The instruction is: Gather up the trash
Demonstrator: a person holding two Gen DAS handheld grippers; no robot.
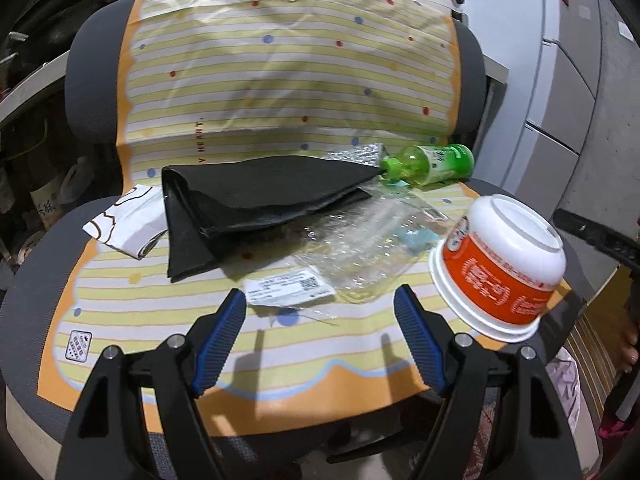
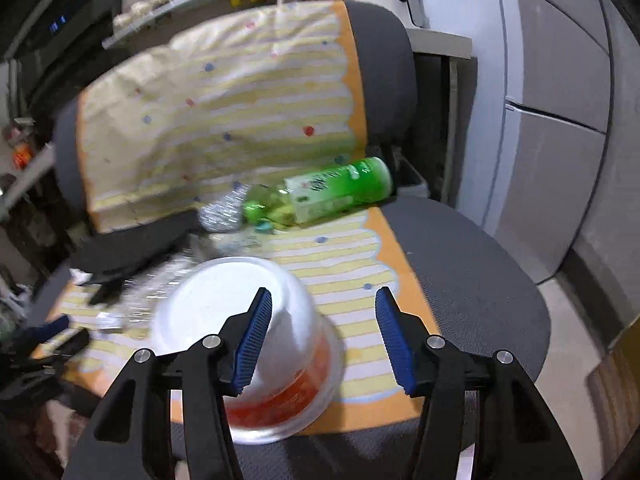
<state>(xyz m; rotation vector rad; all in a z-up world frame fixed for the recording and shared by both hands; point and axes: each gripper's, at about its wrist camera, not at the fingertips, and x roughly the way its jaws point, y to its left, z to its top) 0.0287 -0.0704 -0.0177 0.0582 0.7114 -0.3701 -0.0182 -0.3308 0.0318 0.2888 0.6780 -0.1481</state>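
An upturned white and orange noodle bowl (image 1: 504,264) sits tilted at the right edge of the seat. In the right wrist view the bowl (image 2: 216,304) lies under my left finger; my right gripper (image 2: 324,296) is open above it, touching nothing I can see. A green bottle (image 1: 436,162) (image 2: 336,192) lies on its side against the backrest. A crumpled clear wrapper (image 1: 360,248) with a white label (image 1: 288,288) lies just ahead of my open left gripper (image 1: 322,304). Beside it are a folded black bag (image 1: 256,196) and silver foil (image 1: 356,154).
Everything lies on an office chair (image 2: 472,272) draped with a yellow striped cover (image 1: 280,80). A white patterned paper pack (image 1: 124,220) lies at the seat's left. Grey cabinets (image 2: 560,120) stand to the right, cluttered shelves behind and left. A person's foot (image 1: 630,350) shows at far right.
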